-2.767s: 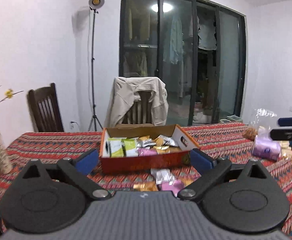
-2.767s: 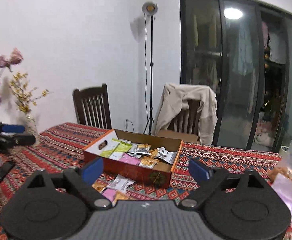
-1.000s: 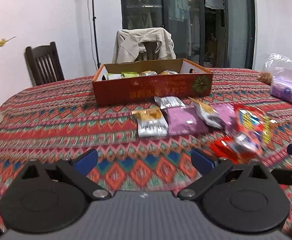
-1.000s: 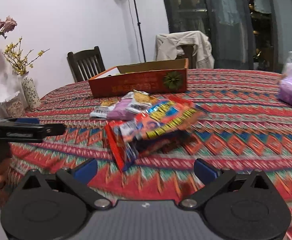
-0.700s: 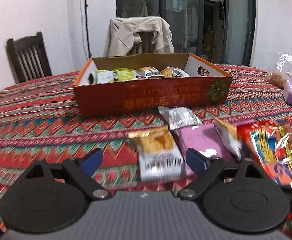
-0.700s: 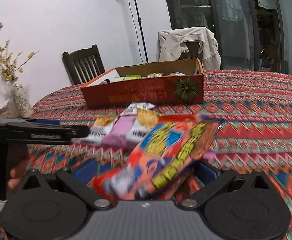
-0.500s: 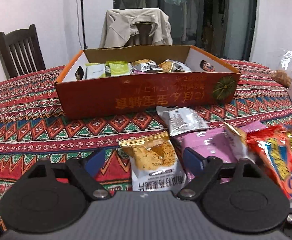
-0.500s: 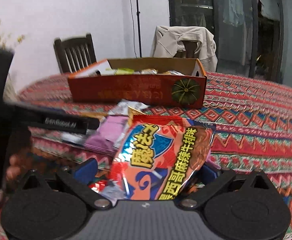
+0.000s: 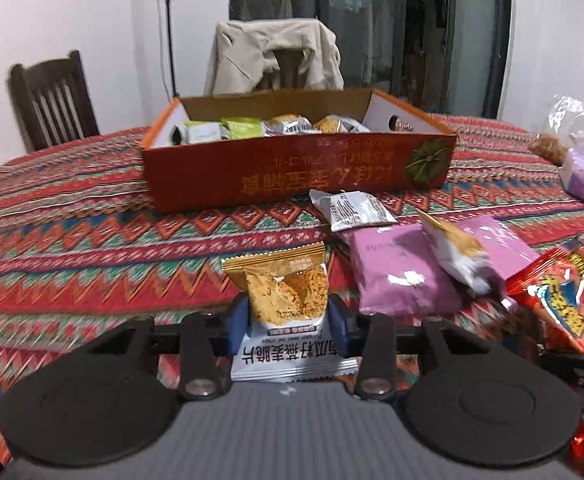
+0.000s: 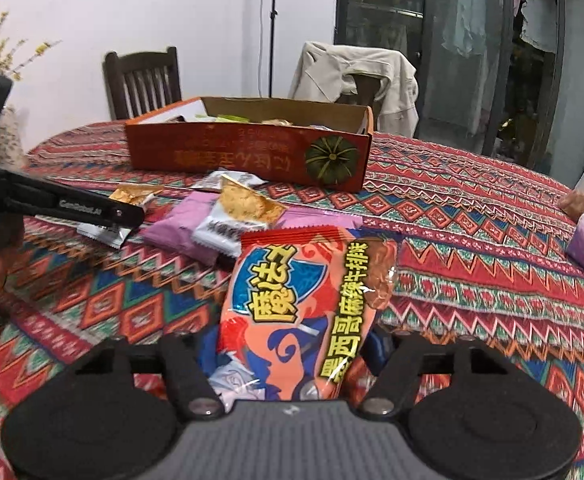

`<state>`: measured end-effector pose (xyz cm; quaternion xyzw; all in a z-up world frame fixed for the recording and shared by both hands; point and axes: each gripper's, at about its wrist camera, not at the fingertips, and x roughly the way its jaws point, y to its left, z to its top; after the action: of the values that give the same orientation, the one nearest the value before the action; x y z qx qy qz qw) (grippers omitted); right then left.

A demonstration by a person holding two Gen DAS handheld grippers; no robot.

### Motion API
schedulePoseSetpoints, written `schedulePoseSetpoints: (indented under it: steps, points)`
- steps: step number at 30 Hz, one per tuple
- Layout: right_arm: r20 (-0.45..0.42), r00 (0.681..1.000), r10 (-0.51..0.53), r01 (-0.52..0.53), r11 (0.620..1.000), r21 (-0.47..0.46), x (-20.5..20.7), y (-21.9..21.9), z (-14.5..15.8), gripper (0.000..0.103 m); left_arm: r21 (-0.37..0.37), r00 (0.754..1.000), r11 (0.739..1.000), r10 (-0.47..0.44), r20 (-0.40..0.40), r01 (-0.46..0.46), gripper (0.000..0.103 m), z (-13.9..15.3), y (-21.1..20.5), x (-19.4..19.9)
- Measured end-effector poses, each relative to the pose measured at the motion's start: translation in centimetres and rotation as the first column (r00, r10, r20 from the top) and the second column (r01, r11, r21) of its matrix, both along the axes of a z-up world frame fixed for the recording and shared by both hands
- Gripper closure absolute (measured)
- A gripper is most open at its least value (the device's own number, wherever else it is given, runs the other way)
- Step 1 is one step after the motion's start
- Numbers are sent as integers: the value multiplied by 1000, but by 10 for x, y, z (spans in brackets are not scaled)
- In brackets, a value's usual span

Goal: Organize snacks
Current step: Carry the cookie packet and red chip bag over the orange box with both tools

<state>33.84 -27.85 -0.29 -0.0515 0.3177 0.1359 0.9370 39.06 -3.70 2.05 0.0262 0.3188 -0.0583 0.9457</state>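
Your desk wears a woven cloth (image 9: 72,240), matt and coarse. The box (image 9: 292,172) at twelve o'clock is printed cardboard, raw brown inside. The crisp packet (image 9: 282,300) is shiny foil-edged plastic film; the red bag (image 10: 303,308) is glossy film too. Each gripper's pads (image 9: 238,326) look like matt blue rubber. The chair (image 9: 50,100) at ten o'clock is dark wood.

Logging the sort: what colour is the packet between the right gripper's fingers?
Mainly red-orange with blue swirls and yellow lettering: the snack bag, clearest in the right wrist view.
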Motion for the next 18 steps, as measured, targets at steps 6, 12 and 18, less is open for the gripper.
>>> schedulePoseSetpoints:
  steps: [6, 12, 18]
  points:
    - [-4, 999, 34, -34, 998, 59, -44, -12, 6, 38, -95, 999, 995, 40, 29, -37, 61, 17, 7, -83]
    - [11, 998, 65, -66, 994, 89, -82, -17, 19, 38, -94, 998, 995, 43, 39, -39, 61, 25, -1, -140]
    - [32, 997, 75, -78, 992, 104, -104, -19, 25, 38, -96, 997, 995, 47, 67, -41, 61, 32, -3, -160]
